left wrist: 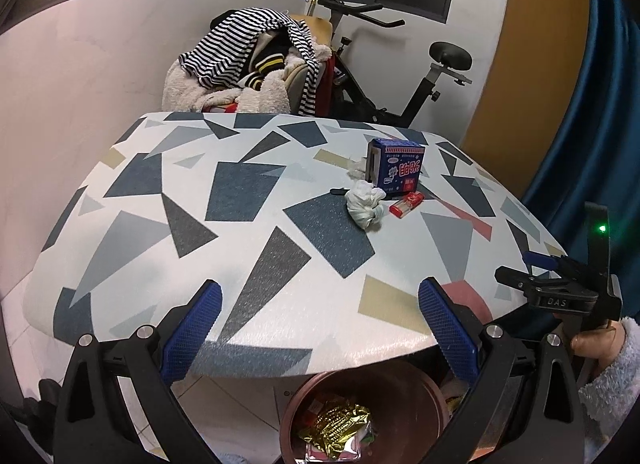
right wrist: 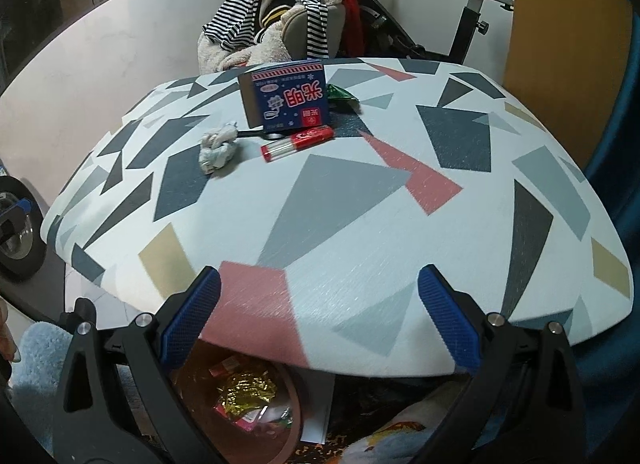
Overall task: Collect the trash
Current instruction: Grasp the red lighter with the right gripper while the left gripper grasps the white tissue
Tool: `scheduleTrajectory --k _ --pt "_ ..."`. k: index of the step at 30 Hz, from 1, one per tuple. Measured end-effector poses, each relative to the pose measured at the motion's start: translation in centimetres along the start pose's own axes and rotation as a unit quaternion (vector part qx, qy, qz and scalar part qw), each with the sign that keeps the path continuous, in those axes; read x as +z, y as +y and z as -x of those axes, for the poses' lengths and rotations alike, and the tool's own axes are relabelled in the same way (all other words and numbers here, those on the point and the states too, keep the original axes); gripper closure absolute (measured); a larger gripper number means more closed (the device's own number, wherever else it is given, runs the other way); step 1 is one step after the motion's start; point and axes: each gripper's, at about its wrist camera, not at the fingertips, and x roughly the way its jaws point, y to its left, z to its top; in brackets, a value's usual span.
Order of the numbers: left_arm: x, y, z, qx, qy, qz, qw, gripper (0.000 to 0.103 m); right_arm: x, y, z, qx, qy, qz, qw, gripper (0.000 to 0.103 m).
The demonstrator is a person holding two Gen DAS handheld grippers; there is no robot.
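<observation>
A crumpled white tissue (left wrist: pixel 365 203) (right wrist: pixel 218 147) lies on the patterned table (left wrist: pixel 248 232) (right wrist: pixel 360 232). Next to it lie a red tube wrapper (left wrist: pixel 406 203) (right wrist: pixel 298 141) and a blue carton (left wrist: pixel 396 163) (right wrist: pixel 286 97) standing upright. A green wrapper (right wrist: pixel 340 95) lies behind the carton. A brown bin (left wrist: pixel 360 416) (right wrist: pixel 240 396) with gold foil and wrappers stands below the near table edge. My left gripper (left wrist: pixel 320 324) is open and empty above the bin. My right gripper (right wrist: pixel 320 316) is open and empty at the near edge; it also shows in the left wrist view (left wrist: pixel 536 268).
A chair piled with striped and fleece clothes (left wrist: pixel 248 63) (right wrist: pixel 276 11) stands behind the table. An exercise bike (left wrist: pixel 400 75) (right wrist: pixel 440 3) is at the back right. A blue curtain (left wrist: pixel 600 123) hangs on the right. A thin black object (right wrist: pixel 260 133) lies by the tissue.
</observation>
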Motion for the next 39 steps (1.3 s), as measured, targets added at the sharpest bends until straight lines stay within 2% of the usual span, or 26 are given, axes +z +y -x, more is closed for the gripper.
scheduleTrajectory --k 7,12,25,31,35,39 --pt "0.9 -0.2 -1.6 -0.003 0.003 -0.008 1.0000 0.007 1.9 -0.9 -1.8 -0.003 0.009 0.016 1.000 0.006" --pt "1.7 0.4 -2.7 -0.002 0.003 -0.004 1.0000 0.007 3.9 -0.8 -3.6 0.011 0.016 0.039 0.999 0.006" --pt "2.9 2.8 -5.8 -0.008 0.009 0.023 0.9997 0.007 9.7 2.9 -10.2 0.025 0.041 0.143 0.988 0.006" --pt "3.2 3.6 -7.4 -0.016 0.018 0.039 0.9990 0.007 11.7 3.2 -14.1 0.017 0.076 0.137 0.988 0.006" --pt "3.5 3.6 -8.4 -0.026 0.024 0.045 0.9984 0.010 12.1 3.1 -15.1 0.022 0.084 0.120 0.989 0.006" --pt "4.1 3.1 -9.5 -0.041 0.031 0.052 0.9973 0.014 11.7 3.3 -15.6 0.022 0.082 0.129 0.988 0.007"
